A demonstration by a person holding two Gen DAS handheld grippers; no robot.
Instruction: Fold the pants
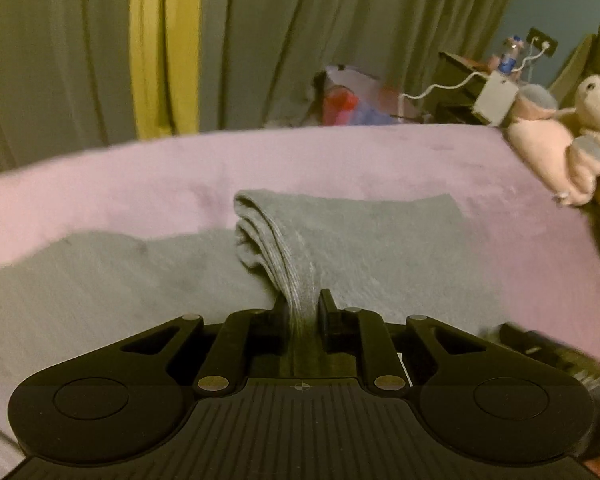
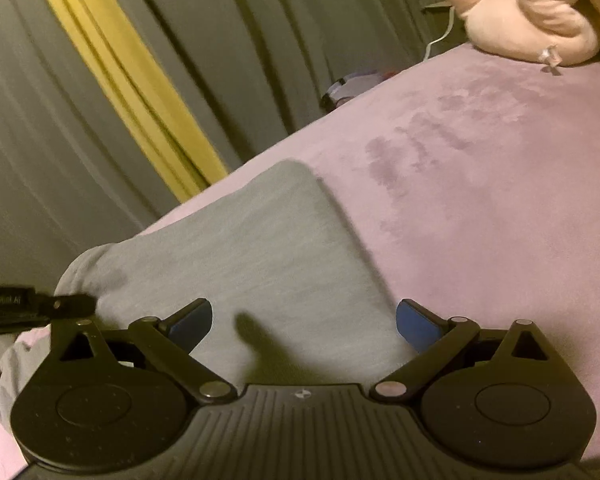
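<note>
Your left tool [image 1: 302, 304] is pinched tight on a bunched fold of the grey pants [image 1: 380, 240], and the cloth rises in a ribbed ridge from its fingers up and away ahead of the tool. The rest of the pants lies flat on the pink bed cover [image 1: 140, 184], spreading to the left and right of the tool. Your right tool [image 2: 304, 320] has its blue-padded fingers [image 2: 416, 326] wide apart with nothing between them, hovering just over the grey cloth, which stretches forward and to the left from it. Only the left view shows the lifted fold and the grip on it; the right view shows the pants as a smooth slab with a rounded far corner, and the dark tip of your left tool entering at its left edge, against the cloth. Only the right view shows a patch of darker brushed marks on the cover, ahead and to the right of the tool. Both views show a pink and grey soft toy [image 2: 528, 12] far ahead to the right, and green curtains [image 1: 260, 40] with a yellow stripe [image 1: 166, 48] beyond the bed.
</note>
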